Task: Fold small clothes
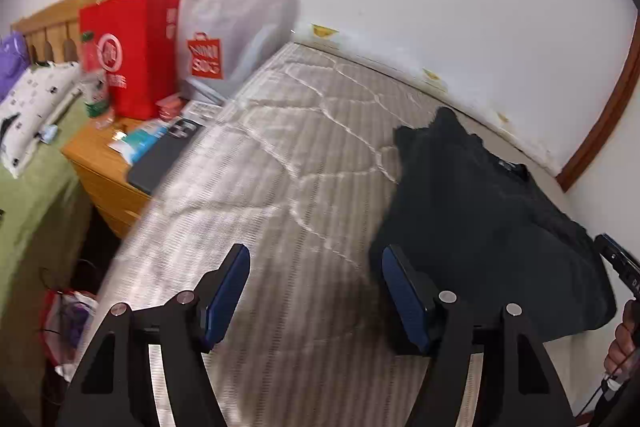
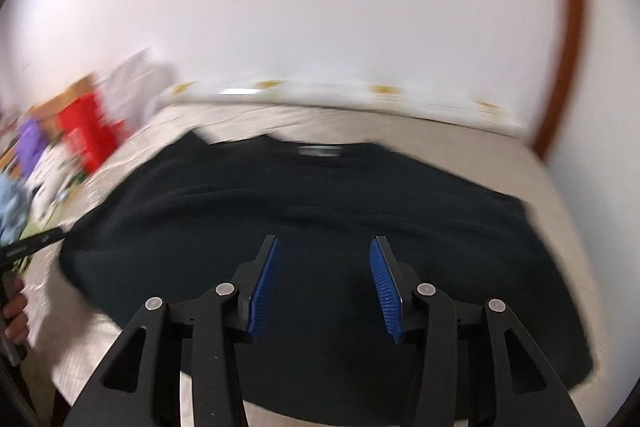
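— Start with the tools. What are they doing?

— Both are empty. The left gripper [image 1: 316, 291] has its blue pads spread wide, hanging over bare mattress [image 1: 280, 155] just beside the near edge of the dark T-shirt [image 1: 480, 211]. The right gripper [image 2: 324, 283] is also parted, poised right above the shirt's lower half, touching nothing that I can make out.

— Why held that way?

— I'd say to take the hem or a side for a first fold; open jaws over cloth suggest a pinch is coming.

— And the shirt?

— Spread mostly flat on the mattress, collar label toward the white wall [image 2: 320, 7], one sleeve bunched up on the side toward the nightstand. Flat like that, its edges are easy to reach.

— What else lies beyond the shirt?

— Well apart from it, past the mattress edge, a wooden nightstand [image 1: 104, 179] with a dark phone [image 1: 160, 159], a red paper bag [image 1: 132, 51] and a white Miniso bag [image 1: 232, 27]. The right view is blurred, so finer detail escapes me.
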A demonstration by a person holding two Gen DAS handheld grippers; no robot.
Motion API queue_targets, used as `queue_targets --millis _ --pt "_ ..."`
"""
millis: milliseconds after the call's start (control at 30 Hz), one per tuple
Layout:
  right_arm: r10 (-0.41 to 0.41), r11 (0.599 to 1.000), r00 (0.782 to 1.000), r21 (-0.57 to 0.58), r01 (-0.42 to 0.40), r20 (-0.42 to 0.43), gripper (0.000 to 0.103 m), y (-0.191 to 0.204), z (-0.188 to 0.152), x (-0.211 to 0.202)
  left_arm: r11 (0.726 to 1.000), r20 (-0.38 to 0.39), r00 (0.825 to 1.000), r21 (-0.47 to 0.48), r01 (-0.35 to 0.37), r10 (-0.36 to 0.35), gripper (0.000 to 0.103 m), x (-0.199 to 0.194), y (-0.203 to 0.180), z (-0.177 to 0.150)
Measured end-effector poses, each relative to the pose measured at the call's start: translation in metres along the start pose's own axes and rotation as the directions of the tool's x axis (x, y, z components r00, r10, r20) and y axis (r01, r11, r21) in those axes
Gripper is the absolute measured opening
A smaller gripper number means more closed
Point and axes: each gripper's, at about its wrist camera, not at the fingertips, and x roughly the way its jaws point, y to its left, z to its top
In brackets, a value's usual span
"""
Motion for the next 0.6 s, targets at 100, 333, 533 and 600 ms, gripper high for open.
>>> queue_targets --millis 100,333,533,600 --pt "0.072 0.992 0.997 -0.100 -0.074 -0.017 0.048 0.063 0.004 0.015 1.000 0.009 1.000 -0.007 0.001 -0.001 0.068 -0.008 0.013 0.005" --pt "0.191 0.949 0.977 -0.235 -0.210 -0.099 0.050 0.166 -0.012 0.029 0.999 0.020 1.000 -0.030 -0.018 0.019 0.069 -0.015 0.038 0.020" --pt "0.245 0.910 0.954 -0.298 -0.287 -0.171 0.052 0.213 -0.036 0.042 1.000 0.011 1.000 -0.019 -0.014 0.014 0.070 -0.011 0.053 0.026" --pt "0.235 0.903 0.957 -0.327 -0.279 -0.168 0.055 0.222 -0.042 0.044 1.000 0.011 1.000 -0.024 -0.003 0.003 0.070 -0.009 0.057 0.029"
